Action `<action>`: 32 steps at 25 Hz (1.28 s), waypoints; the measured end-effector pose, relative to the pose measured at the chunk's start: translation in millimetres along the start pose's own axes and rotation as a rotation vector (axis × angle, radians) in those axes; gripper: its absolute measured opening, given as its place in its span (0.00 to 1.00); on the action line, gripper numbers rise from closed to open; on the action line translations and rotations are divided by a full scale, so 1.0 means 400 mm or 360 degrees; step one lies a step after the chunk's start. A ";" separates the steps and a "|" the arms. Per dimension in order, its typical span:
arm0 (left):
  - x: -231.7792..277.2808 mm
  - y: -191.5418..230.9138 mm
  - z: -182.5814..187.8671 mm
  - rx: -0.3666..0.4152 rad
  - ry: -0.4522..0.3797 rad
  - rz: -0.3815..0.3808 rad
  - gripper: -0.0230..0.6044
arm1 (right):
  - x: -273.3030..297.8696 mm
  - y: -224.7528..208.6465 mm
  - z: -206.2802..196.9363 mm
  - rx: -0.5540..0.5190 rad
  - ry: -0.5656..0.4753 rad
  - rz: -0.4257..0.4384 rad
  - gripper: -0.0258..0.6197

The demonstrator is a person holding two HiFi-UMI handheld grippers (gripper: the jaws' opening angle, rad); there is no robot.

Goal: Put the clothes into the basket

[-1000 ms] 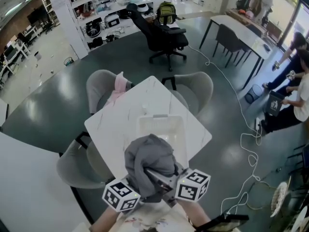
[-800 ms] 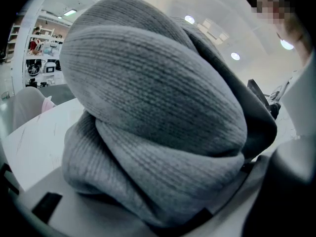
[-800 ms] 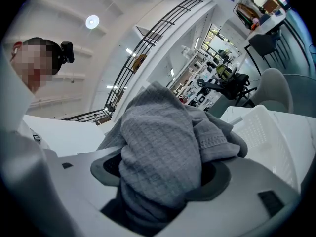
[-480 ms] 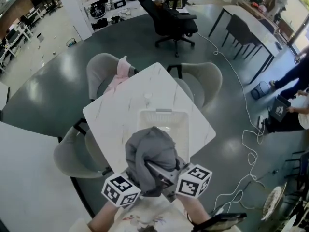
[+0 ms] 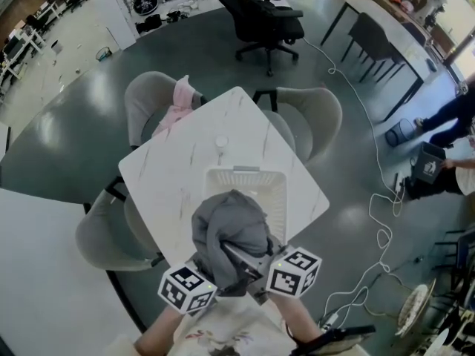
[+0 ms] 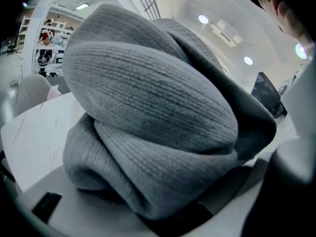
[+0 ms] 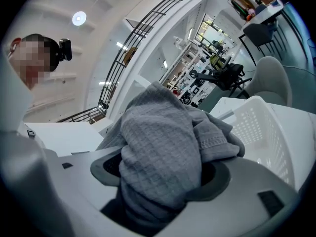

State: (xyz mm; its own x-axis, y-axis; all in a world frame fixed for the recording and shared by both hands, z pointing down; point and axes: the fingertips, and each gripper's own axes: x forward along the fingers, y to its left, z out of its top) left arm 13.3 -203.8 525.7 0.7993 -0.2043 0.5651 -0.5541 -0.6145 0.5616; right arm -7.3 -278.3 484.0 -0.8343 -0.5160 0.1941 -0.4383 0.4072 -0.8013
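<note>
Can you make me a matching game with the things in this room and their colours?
Things:
1. bundled clothes
2. basket
3. draped cloth
4. office chair

Colours:
A. black
B. grey
C. pink
D. white

Pairs: 1-B, 2-D, 3-C, 4-A

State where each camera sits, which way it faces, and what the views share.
Head view: on the person's head, facing steeply down at table, basket, grey garment; arms show.
Left gripper view: on left hand-held gripper, facing along its jaws into the garment; person's head upper right.
Right gripper view: on right hand-held gripper, facing garment and basket; person's head upper left.
Shared: all show the garment.
</note>
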 end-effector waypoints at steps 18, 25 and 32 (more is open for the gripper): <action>0.108 0.109 -0.059 -0.0243 0.0035 0.0073 0.49 | 0.055 -0.181 -0.059 0.0098 0.0196 -0.0175 0.54; 0.141 0.150 -0.068 -0.0302 0.0065 0.0105 0.49 | 0.073 -0.250 -0.069 0.0157 0.0228 -0.0252 0.54; 0.175 0.190 -0.077 -0.0365 0.0075 0.0129 0.49 | 0.095 -0.308 -0.080 0.0178 0.0272 -0.0295 0.54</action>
State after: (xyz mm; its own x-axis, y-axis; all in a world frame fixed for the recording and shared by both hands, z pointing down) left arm 19.8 -241.4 626.6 0.7413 -0.2068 0.6386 -0.6586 -0.4076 0.6325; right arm 4.3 -324.0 608.0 -0.7917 -0.4356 0.4284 -0.5572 0.2270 -0.7988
